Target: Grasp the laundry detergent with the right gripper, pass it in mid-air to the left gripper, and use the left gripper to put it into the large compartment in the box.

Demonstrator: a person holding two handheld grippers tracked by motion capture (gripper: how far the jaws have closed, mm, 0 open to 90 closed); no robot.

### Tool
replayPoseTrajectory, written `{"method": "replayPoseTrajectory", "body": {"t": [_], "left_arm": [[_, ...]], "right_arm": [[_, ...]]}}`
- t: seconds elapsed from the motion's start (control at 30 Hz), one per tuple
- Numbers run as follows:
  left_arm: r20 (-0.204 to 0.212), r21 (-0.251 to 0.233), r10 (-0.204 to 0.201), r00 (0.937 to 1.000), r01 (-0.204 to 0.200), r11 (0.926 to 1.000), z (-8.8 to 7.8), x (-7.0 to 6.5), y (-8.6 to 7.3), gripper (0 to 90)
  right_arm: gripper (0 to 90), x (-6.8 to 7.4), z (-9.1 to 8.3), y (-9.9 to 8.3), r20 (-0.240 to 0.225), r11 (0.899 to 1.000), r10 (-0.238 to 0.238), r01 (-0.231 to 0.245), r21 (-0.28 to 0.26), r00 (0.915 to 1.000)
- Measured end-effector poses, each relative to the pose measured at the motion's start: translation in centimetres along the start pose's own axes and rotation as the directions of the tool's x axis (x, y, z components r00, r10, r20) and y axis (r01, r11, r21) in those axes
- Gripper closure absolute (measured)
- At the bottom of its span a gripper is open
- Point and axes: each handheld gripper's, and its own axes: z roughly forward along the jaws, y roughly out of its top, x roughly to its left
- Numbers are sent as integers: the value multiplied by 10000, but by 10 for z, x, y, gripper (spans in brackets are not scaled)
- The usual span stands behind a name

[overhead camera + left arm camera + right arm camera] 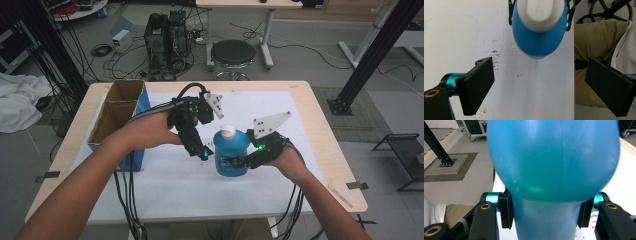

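Observation:
A blue plastic bottle (231,152) with a white cap (228,131) is held upright above the white sheet (165,180). My right gripper (239,162) is shut on its lower body from the right. In the right gripper view the bottle (549,170) bulges close to the camera, its narrower part pinched between the two black pads (505,211). My left gripper (202,152) hangs just left of the bottle, pointing down, open and empty. From the left gripper view the bottle (537,37) and its white cap (540,11) lie beyond the spread jaws.
An open cardboard box (116,112) with a blue side stands at the table's left. The wooden table (320,130) carries the white sheet. Beyond it are a black stool (233,54), computer gear and cables on the floor. Black frame posts stand left and right.

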Motion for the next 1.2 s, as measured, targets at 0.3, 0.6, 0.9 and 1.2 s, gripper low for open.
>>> {"method": "replayPoseTrajectory", "body": {"t": [0.3, 0.6, 0.9, 1.2], "left_arm": [[192, 189, 287, 9994, -290, 9994, 3, 2, 19, 89], [318, 502, 412, 9986, -428, 9978, 5, 10, 33, 90], [541, 1037, 594, 9968, -648, 9925, 7, 14, 48, 90], [756, 1670, 787, 9940, -904, 9818, 17, 16, 57, 90]], "right_arm": [[442, -1, 0, 3, -112, 9998, -6, 8, 173, 9999], [442, -1, 1, 6, -238, 9998, 115, -111, 145, 9997], [442, -4, 0, 10, -249, 10000, 89, -90, -32, 9997], [442, -4, 1, 11, -197, 10000, 86, -87, -46, 9998]]}}
